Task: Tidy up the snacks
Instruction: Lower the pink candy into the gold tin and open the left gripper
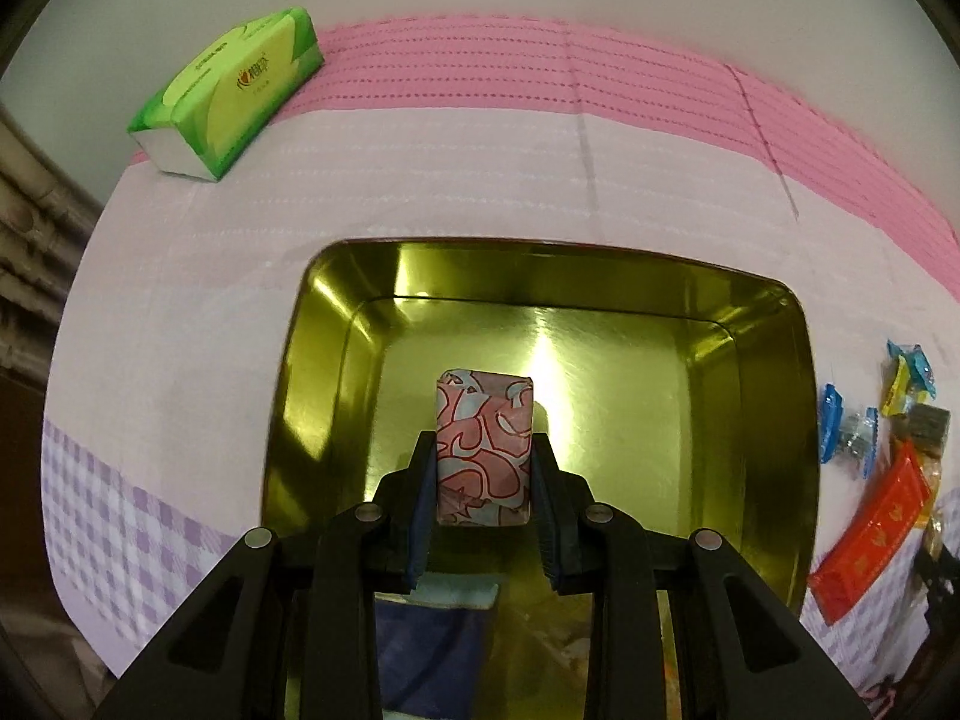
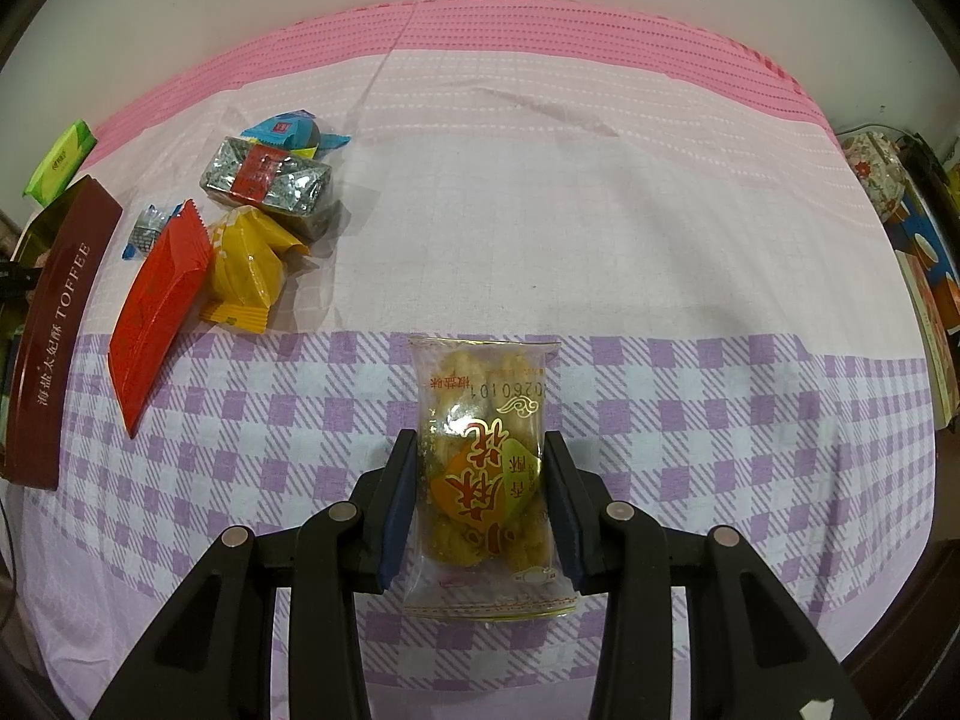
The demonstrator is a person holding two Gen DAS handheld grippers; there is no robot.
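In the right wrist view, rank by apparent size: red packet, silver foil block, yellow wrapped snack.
1. red packet
2. and 3. silver foil block and yellow wrapped snack: look alike, not ranked.

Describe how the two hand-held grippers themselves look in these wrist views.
Both match. The left hand-held gripper and right hand-held gripper have matte black angular linkage arms with triangular cut-outs, round silver pivot pins, and two black fingers lined with ribbed dark blue pads. No cables, markings, hands or sleeves show.
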